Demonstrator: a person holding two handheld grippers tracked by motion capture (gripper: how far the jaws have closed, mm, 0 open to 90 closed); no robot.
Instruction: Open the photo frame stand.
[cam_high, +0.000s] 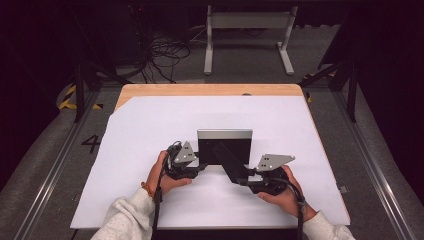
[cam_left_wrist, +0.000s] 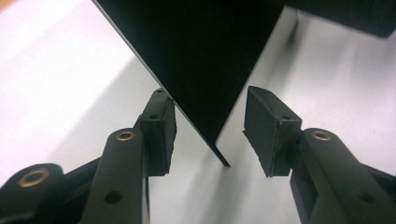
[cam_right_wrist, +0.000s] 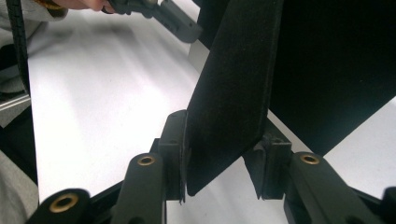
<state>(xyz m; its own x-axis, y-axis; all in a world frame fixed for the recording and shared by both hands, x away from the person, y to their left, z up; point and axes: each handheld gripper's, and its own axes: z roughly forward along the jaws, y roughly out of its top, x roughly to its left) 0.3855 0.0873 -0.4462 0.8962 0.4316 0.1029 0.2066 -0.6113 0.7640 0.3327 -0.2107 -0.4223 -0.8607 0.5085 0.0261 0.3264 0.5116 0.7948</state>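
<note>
A picture frame (cam_high: 224, 142) stands upright on the white sheet with its black back toward me and a silver top edge. Its black stand flap (cam_high: 231, 164) swings out toward the lower right. My left gripper (cam_high: 201, 167) is at the frame's lower left corner. In the left gripper view, the black back panel (cam_left_wrist: 205, 56) comes down to a corner between the pads of the left gripper (cam_left_wrist: 210, 98); one pad is close to its edge, the other stands apart. My right gripper (cam_high: 246, 178) holds the flap's tip. In the right gripper view, both pads of the right gripper (cam_right_wrist: 224, 128) sit against the flap (cam_right_wrist: 233, 84).
The white sheet (cam_high: 150, 130) covers a wooden table (cam_high: 210, 90) whose far edge shows bare. Beyond it on the floor stand a grey metal frame (cam_high: 247, 35) and loose cables (cam_high: 165, 55). Hands in white sleeves (cam_high: 127, 215) come in at the bottom.
</note>
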